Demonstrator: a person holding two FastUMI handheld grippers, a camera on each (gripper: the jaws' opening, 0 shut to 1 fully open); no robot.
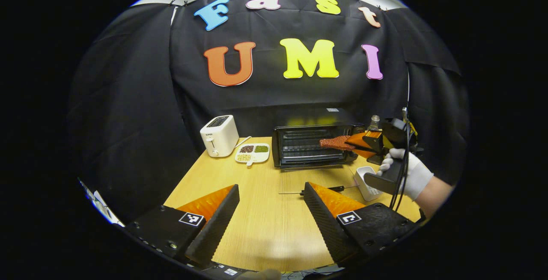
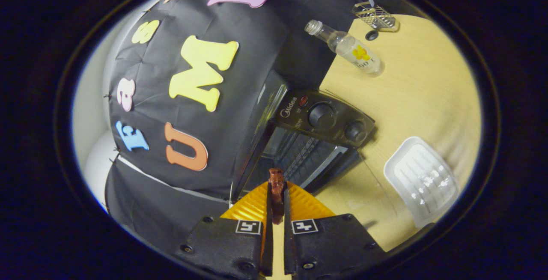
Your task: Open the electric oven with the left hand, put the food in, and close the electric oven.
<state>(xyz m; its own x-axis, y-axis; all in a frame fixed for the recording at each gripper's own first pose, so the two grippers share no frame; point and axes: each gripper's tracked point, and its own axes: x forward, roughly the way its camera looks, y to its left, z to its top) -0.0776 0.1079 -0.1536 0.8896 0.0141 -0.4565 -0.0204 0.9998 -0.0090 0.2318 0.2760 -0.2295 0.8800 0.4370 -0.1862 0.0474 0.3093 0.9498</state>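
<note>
The left claw (image 1: 269, 211) hangs released over the pale wooden worktop (image 1: 265, 224). Farther off, the right claw (image 2: 277, 201) pinches a flat reddish-brown food slice (image 2: 276, 186) edgewise at the black electric oven (image 1: 312, 145) mouth; it looks light, probably floppy, best gripped near one end.

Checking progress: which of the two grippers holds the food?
The right gripper, jaws shut on the reddish-brown food at the open oven. The left gripper is open, empty.

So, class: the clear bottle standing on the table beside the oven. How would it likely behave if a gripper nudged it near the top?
The bottle looks tall and narrow, so it would probably tip. It seems round, so once down it may roll across the table. Its smooth clear wall could be slippery.
</note>
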